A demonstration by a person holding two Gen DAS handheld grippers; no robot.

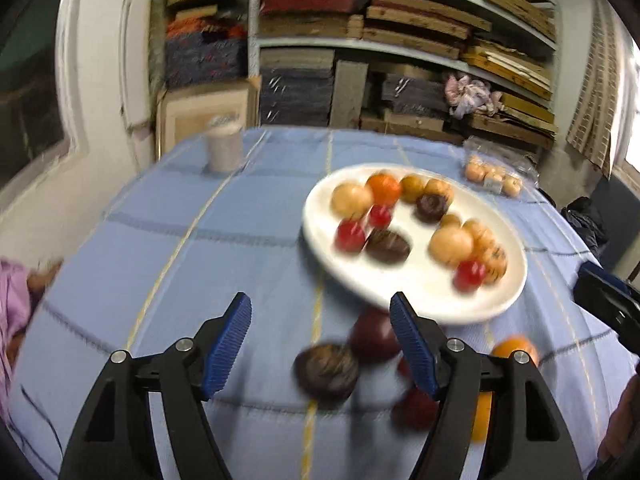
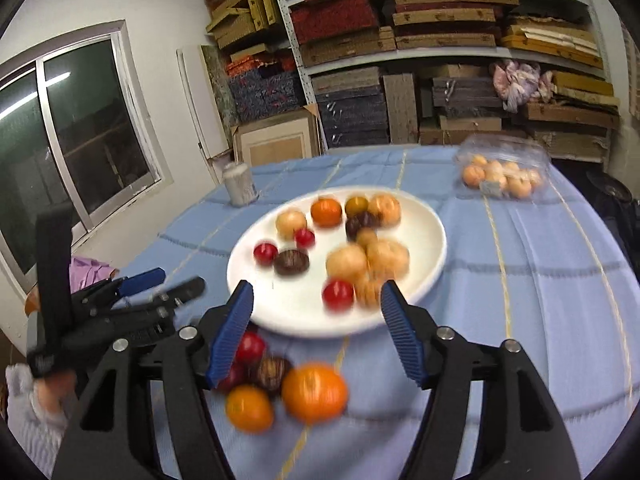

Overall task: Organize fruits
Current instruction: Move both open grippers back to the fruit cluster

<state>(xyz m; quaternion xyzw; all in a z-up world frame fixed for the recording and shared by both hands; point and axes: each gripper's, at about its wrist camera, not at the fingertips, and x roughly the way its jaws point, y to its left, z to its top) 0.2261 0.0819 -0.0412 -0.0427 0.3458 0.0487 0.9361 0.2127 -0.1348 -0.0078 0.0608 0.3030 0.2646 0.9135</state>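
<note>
On the blue-clothed surface [image 2: 520, 280], the left claw [image 1: 320, 344] gapes empty over a dark fruit [image 1: 326, 372]; the right claw [image 2: 316, 336] gapes empty above an orange [image 2: 314, 392]. Centre one loose fruit squarely before closing, then carry it to the white plate [image 2: 288, 304].

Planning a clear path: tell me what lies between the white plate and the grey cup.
Only bare blue tablecloth between the white plate and grey cup, per both wrist views.

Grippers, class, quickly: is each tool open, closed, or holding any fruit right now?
Left tool: open, holding nothing; blue pads apart above the tablecloth.
Right tool: open, holding nothing; the white plate shows between its pads.
</note>
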